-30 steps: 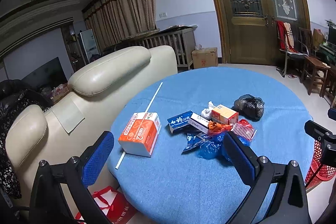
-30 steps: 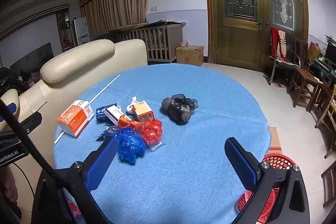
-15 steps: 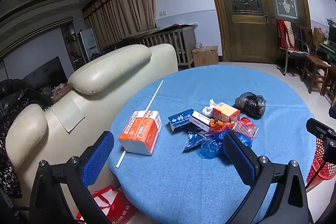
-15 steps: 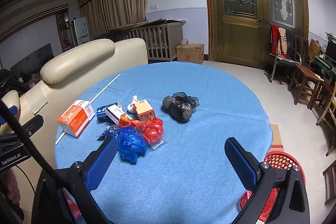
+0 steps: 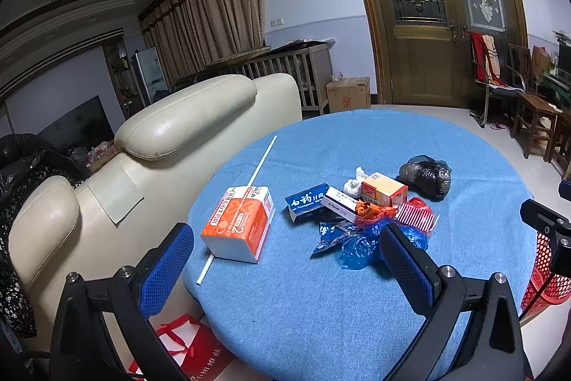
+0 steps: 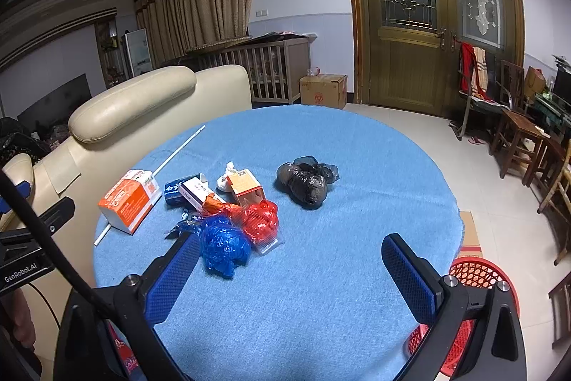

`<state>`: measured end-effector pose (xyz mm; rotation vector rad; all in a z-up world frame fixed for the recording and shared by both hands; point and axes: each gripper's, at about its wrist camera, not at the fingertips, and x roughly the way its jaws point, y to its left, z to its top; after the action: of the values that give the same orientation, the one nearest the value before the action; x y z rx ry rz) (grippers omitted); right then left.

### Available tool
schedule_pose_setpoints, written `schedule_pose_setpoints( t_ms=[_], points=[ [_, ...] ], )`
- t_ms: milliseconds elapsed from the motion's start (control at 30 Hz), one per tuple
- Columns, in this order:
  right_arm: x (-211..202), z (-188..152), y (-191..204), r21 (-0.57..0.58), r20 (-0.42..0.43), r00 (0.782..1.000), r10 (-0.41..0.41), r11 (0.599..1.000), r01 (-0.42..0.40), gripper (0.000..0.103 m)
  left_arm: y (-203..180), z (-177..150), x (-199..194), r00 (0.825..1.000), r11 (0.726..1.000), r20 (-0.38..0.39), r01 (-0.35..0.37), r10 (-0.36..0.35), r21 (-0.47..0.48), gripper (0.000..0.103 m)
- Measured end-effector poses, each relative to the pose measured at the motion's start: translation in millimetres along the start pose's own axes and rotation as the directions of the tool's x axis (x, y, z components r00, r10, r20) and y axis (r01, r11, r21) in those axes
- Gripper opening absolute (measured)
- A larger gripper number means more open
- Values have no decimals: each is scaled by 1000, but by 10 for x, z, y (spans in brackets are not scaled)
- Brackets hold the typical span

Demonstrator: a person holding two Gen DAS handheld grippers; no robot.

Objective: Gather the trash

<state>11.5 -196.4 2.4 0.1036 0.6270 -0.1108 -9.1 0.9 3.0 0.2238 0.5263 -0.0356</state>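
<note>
Trash lies in a heap on a round table with a blue cloth [image 5: 357, 302] [image 6: 321, 302]. The heap holds an orange-and-white tissue pack [image 5: 237, 227] [image 6: 129, 199], a blue toothpaste box [image 5: 307, 200], an orange carton [image 5: 383, 189] [image 6: 245, 186], a blue plastic bag [image 5: 360, 243] [image 6: 223, 243], a red bag [image 6: 260, 220] and a black bag [image 5: 426, 175] [image 6: 307, 183]. A long white straw [image 5: 262, 159] runs under the tissue pack. My left gripper [image 5: 285, 259] hovers open over the near edge. My right gripper [image 6: 285, 270] is open too, nothing between its fingers.
A red mesh basket [image 6: 474, 277] [image 5: 542, 274] stands on the floor at the table's right edge. A cream leather sofa [image 5: 160, 145] presses against the table's left side. A red gift bag [image 5: 189, 345] sits on the floor below. Wooden chairs [image 6: 517, 134] line the right wall.
Both grippers have drifted slightly; the heap sits a little lower in the left wrist view. Nothing on the table has moved, and both grippers stay open.
</note>
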Motion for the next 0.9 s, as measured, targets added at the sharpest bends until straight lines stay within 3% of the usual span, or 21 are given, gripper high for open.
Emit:
schedule_pose_setpoints(
  t_ms=[533, 700, 800, 867, 900],
  points=[
    [56, -17, 15, 1, -15, 1000, 6, 1000, -6, 103, 26, -29, 49, 1000, 1000, -15, 8, -8, -5, 103],
    [279, -37, -6, 33, -73, 994, 84, 996, -81, 102, 83, -119, 216, 998, 1000, -64, 18, -20, -24, 103],
    [480, -66, -19, 63, -124, 984, 128, 991, -121, 86, 128, -197, 367, 994, 999, -109, 21, -25, -35, 103],
    [675, -87, -21, 85, -172, 971, 166, 984, -154, 64, 148, -245, 476, 990, 999, -137, 25, -29, -35, 103],
    [755, -96, -18, 90, -191, 965, 178, 982, -164, 60, 147, -267, 525, 988, 999, -148, 30, -35, -33, 103]
  ],
)
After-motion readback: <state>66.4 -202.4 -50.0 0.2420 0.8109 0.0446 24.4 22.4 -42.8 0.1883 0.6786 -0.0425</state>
